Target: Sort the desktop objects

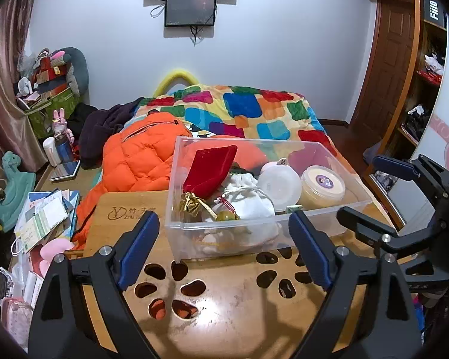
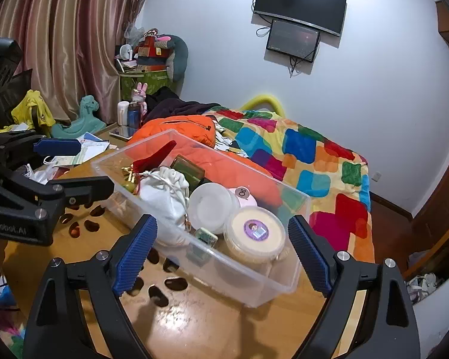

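A clear plastic bin [image 1: 254, 215] stands on the bamboo table [image 1: 239, 305]. It holds a red velvet pouch [image 1: 212, 170], a white drawstring bag [image 1: 248, 200], a white round container [image 1: 280, 184] and a cream tub [image 1: 323, 185] with a purple sticker. My left gripper [image 1: 223, 221] is open just before the bin's near wall, its blue pads touching nothing. At the bin's right end my right gripper [image 1: 374, 193] is open too. In the right wrist view the right gripper [image 2: 223, 223] frames the bin [image 2: 254, 281] by the cream tub [image 2: 254, 233], apart from it. The left gripper [image 2: 74, 167] is at the left.
An orange jacket [image 1: 137, 161] and a colourful blanket [image 1: 245, 113] lie on the bed behind the table. Papers [image 1: 45, 215] and a tablet [image 1: 64, 170] sit at the left with bottles. A wooden shelf [image 1: 428, 89] rises on the right. The table has cut-out holes [image 1: 191, 287].
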`<act>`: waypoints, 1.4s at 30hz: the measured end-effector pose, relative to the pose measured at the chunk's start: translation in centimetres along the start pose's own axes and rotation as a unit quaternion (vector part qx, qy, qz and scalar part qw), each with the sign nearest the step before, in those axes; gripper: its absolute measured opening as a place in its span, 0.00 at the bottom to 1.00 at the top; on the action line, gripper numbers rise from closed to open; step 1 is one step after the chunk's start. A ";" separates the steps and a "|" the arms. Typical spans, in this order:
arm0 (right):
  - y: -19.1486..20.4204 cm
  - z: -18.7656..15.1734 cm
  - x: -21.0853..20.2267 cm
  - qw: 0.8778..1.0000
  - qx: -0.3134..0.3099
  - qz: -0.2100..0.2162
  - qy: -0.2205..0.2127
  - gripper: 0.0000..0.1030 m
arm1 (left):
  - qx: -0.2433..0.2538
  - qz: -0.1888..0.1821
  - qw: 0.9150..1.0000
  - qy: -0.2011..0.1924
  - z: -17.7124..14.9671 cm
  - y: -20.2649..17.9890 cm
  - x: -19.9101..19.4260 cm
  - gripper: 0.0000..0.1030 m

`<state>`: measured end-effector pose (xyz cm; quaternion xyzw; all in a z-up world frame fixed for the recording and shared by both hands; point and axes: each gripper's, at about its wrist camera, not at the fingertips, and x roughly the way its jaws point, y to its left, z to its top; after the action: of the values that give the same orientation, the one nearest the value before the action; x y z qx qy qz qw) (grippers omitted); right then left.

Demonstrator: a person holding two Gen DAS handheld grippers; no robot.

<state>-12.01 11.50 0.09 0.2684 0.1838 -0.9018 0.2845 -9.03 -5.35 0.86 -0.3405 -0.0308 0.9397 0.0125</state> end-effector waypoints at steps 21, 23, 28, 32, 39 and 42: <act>1.2 -3.7 -6.5 0.998 0.056 -0.017 -0.030 0.99 | 0.024 0.038 0.997 -0.056 -3.5 -2.8 -5.3 0.90; 1.3 -4.3 -7.1 0.997 0.061 -0.020 -0.032 0.99 | 0.023 0.039 0.997 -0.060 -3.8 -3.1 -5.6 0.90; 1.3 -5.5 -8.3 0.997 0.070 -0.027 -0.033 0.99 | 0.027 0.039 0.997 -0.058 -4.6 -4.0 -5.7 0.90; 0.9 -6.6 -8.4 0.995 0.087 -0.037 -0.028 0.99 | 0.026 0.034 0.997 -0.059 -5.5 -4.4 -5.8 0.91; 0.0 -7.6 -7.8 0.993 0.117 -0.028 -0.016 0.99 | 0.036 0.036 0.998 -0.048 -6.5 -5.1 -5.1 0.91; 0.0 -7.7 -7.7 0.993 0.116 -0.030 -0.013 0.99 | 0.038 0.039 0.997 -0.047 -6.6 -5.4 -4.8 0.91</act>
<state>-3.77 18.39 -1.47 0.2820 0.0820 -0.9286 0.2269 -1.09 0.13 -0.76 -0.2964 0.0177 0.9548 -0.0123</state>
